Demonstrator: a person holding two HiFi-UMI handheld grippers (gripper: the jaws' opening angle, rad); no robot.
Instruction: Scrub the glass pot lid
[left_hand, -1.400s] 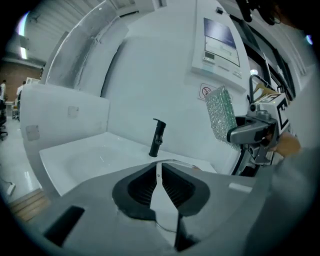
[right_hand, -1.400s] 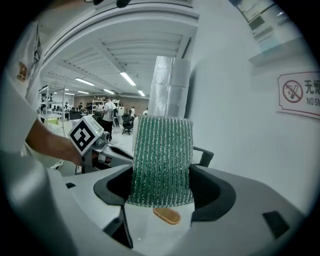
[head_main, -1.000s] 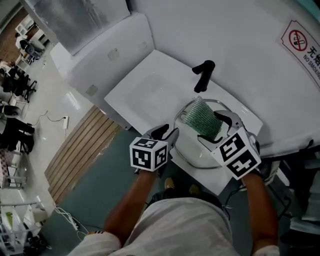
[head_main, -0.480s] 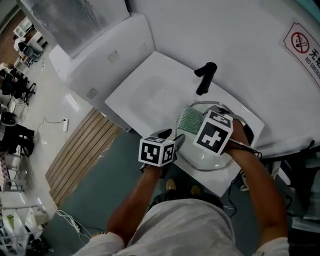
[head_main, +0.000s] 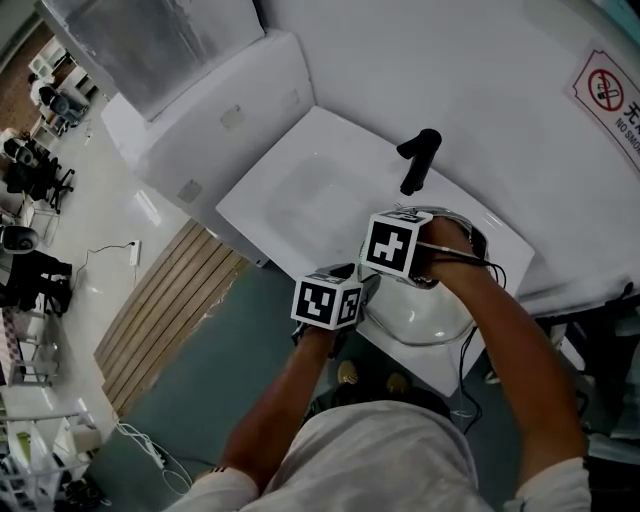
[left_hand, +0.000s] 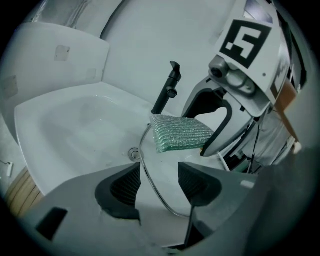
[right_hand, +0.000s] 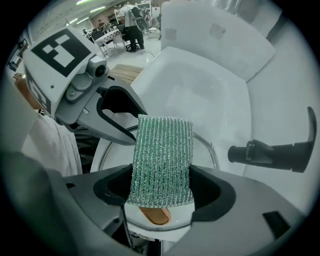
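The glass pot lid's metal rim (left_hand: 150, 172) runs between the jaws of my left gripper (left_hand: 159, 182). These jaws have just been opening and stand open, with neither pad pressing the rim. My right gripper (right_hand: 162, 189) points down over the lid (right_hand: 206, 146), shut on a green scrub pad (right_hand: 162, 160). The pad (left_hand: 179, 132) lies flat on the glass. A brown, knob-like part (right_hand: 155, 216) shows under the pad. In the head view both marker cubes (head_main: 327, 302) (head_main: 396, 241) hover at the round white bowl (head_main: 425, 318), and the pad is hidden.
A black faucet (head_main: 420, 160) (right_hand: 272, 152) stands just behind the lid. A wide white basin (head_main: 300, 190) spreads to the left, with a drain (left_hand: 133, 154) in it. A no-smoking sign (head_main: 610, 95) hangs on the wall. Wooden slats (head_main: 165, 300) lie on the floor at left.
My right gripper has tipped over and sunk toward the lid, carrying the pad under its cube. The left gripper has shifted slightly right, closer to the bowl.
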